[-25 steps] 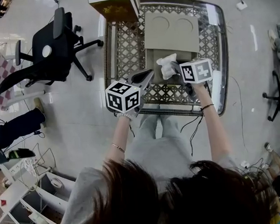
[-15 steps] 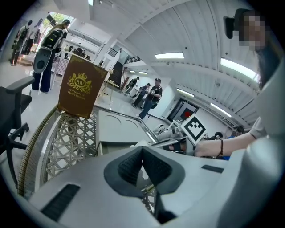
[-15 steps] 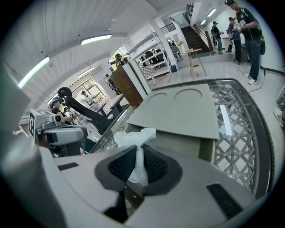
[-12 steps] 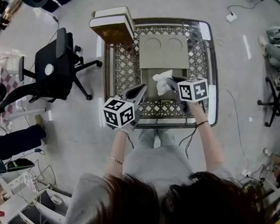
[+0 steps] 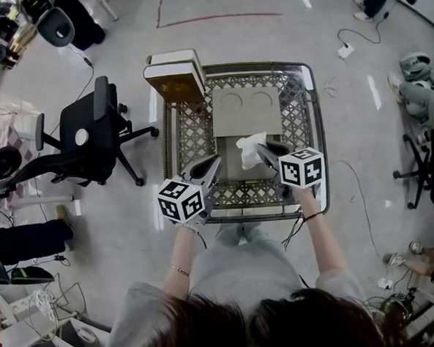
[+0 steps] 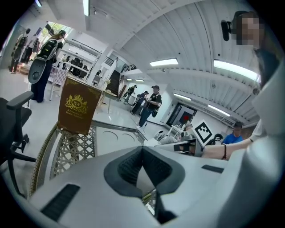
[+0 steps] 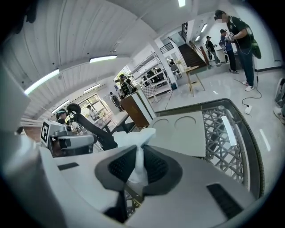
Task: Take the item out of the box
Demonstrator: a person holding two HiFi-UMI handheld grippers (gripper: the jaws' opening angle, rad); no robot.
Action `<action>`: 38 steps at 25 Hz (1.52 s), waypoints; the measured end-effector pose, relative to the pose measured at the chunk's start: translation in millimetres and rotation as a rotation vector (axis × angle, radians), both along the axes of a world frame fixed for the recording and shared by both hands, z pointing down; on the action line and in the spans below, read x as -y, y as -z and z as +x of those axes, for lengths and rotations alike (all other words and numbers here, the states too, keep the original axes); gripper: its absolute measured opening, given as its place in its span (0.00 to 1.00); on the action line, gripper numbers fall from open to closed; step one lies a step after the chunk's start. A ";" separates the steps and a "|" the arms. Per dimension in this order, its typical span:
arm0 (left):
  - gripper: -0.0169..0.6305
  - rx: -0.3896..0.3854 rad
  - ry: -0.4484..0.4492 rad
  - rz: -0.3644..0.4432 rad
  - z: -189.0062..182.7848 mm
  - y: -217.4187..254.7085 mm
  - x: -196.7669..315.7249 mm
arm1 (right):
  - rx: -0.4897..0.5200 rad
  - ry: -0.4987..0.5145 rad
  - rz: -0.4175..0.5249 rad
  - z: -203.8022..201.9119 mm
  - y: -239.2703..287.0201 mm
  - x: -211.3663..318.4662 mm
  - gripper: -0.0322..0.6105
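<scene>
Head view | right gripper (image 5: pixel 262 152) jaws pinch one tissue (image 5: pixel 249 141) | left gripper (image 5: pixel 216 161) jaws pressed together | one brown box (image 5: pixel 175 81)

We're high overhead in the head view, looking steeply down on the whole table (image 5: pixel 318 119). Each gripper view sits low, close behind its own jaws, and faces across the table toward its far end. All three views share the board (image 5: pixel 246 110) and the box (image 5: pixel 176 76).
</scene>
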State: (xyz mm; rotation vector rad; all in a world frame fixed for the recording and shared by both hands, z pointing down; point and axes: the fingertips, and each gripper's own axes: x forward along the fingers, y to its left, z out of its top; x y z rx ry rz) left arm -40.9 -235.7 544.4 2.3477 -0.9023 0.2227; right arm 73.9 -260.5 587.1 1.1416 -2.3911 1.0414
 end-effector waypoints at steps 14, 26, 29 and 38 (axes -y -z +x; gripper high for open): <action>0.05 -0.034 0.025 0.142 -2.2 62.9 1.8 | 0.081 -0.024 0.157 9.8 71.1 -8.8 0.15; 0.05 -0.050 0.040 0.265 -2.5 112.4 -2.8 | 0.111 -0.020 0.342 21.4 133.7 -15.2 0.15; 0.05 -0.054 0.049 0.310 -3.1 129.0 -2.7 | 0.114 -0.030 0.400 29.4 151.6 -16.4 0.15; 0.05 -0.068 0.079 0.424 -16.7 176.8 3.8 | 0.106 -0.080 0.553 50.7 205.7 -11.9 0.15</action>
